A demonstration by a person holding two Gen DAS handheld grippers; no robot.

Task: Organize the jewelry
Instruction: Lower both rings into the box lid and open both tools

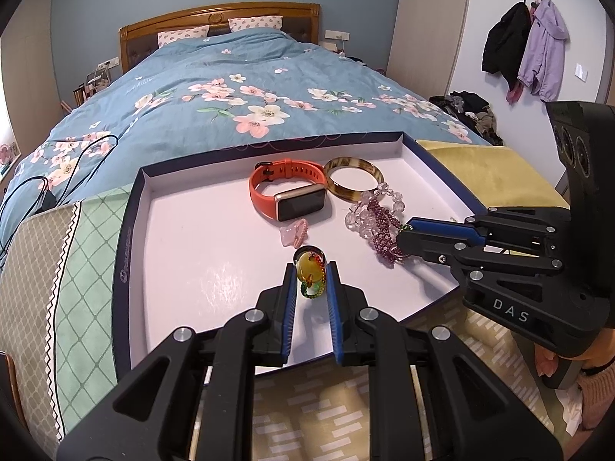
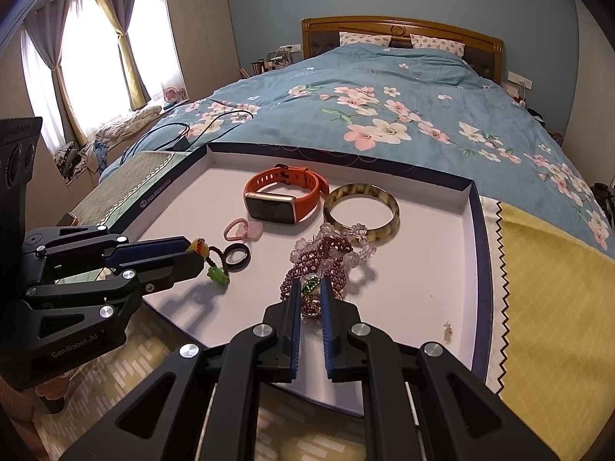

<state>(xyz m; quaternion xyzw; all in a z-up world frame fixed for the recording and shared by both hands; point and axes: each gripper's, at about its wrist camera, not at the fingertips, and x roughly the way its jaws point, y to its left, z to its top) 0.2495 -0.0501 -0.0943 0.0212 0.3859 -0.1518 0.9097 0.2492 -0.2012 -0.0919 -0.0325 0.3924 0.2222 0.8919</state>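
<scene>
A white tray (image 1: 192,249) with a navy rim holds the jewelry. My left gripper (image 1: 310,279) is shut on a yellow pendant (image 1: 308,269), whose beaded cord droops to a green bead (image 2: 218,276). A black ring (image 2: 237,256) lies just behind it. My right gripper (image 2: 310,292) is shut on a small green-and-gold charm (image 2: 310,286) at the near end of a purple bead strand (image 2: 326,253). Tangled with that strand is a clear crystal bracelet (image 2: 346,257). Farther back lie an orange smartwatch (image 2: 282,196), a tortoiseshell bangle (image 2: 384,199) and a pink charm (image 2: 242,229).
The tray (image 2: 485,269) rests on patterned cloths at the foot of a bed with a blue floral duvet (image 1: 230,88). A yellow cloth (image 2: 549,307) lies to the right of it and a green quilted one (image 1: 88,269) to the left. Black cables (image 1: 57,169) trail over the duvet.
</scene>
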